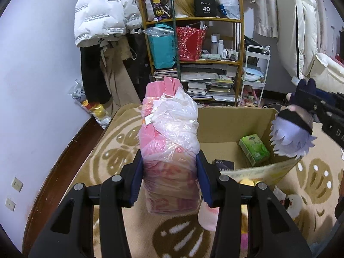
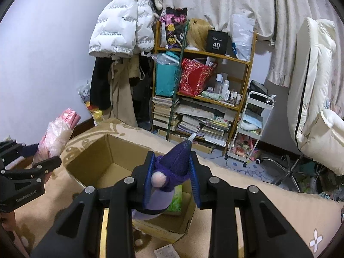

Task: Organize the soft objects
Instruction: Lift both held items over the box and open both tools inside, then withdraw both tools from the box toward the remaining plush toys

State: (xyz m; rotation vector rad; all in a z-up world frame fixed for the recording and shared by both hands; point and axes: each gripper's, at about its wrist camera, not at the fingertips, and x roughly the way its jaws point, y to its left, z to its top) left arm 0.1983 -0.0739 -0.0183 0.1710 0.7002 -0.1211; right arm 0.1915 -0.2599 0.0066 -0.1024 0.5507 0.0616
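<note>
Two soft items are held aloft: the pink bagged bundle (image 1: 169,150) clamped in the left tongs (image 1: 169,172) beside the cardboard box (image 1: 228,118), the plush doll (image 2: 169,172) gripped by the right tongs (image 2: 172,172) above it, best lowered gently inside.

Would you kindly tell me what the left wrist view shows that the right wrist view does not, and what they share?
Only the left wrist view shows the plush doll's white spiky hair and a dark packet on the box floor. Only the right wrist view shows the doll's purple pointed hat between the right tongs, plus a paper slip on the rug. Both show the cardboard box, the green pack inside it, and the pink bagged bundle in the left tongs.
</note>
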